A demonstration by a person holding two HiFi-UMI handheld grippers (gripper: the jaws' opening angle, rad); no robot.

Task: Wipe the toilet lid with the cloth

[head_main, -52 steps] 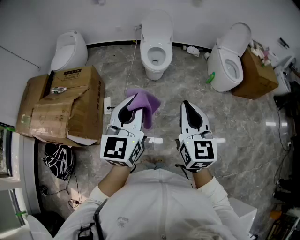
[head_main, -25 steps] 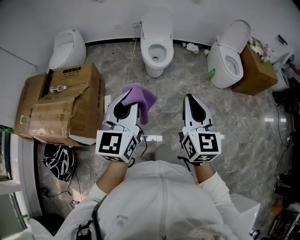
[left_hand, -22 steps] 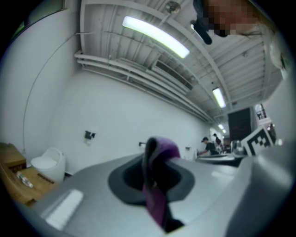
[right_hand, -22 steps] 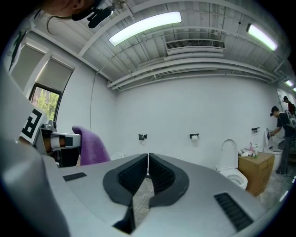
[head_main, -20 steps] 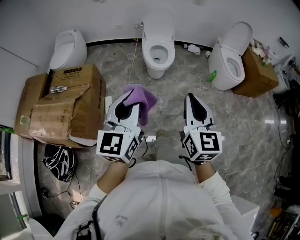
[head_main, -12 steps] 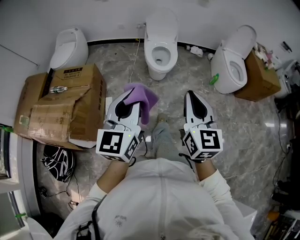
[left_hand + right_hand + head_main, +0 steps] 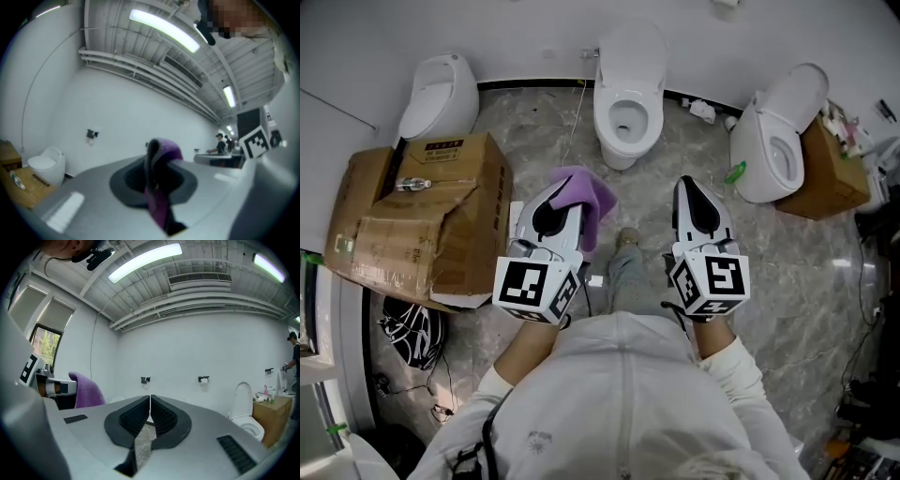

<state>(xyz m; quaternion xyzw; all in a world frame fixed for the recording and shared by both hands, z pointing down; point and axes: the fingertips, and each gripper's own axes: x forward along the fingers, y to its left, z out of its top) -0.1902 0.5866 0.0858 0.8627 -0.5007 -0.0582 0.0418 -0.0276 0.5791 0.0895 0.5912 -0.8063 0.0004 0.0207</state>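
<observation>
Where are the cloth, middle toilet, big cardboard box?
cloth [image 7: 591,195]: head view, hanging purple fold
middle toilet [image 7: 622,153]: head view, bowl's front
cardboard box [image 7: 455,202]: head view, top flap

- Two toilets: the middle toilet [image 7: 628,89] at the floor's far edge, and the right toilet [image 7: 773,141] near the floor's far right corner.
- One smaller white bowl [image 7: 439,92] at the far left corner.
- Two cardboard boxes: the big box [image 7: 422,220] by the left edge and the small box [image 7: 839,178] by the right edge.
- One purple cloth [image 7: 586,192].
- Two grippers: the left gripper [image 7: 558,190] and the right gripper [image 7: 687,183].
- One black bundle [image 7: 408,323] by the left edge.
- Two wall holders: the left holder [image 7: 145,379] and the right holder [image 7: 203,378].
</observation>
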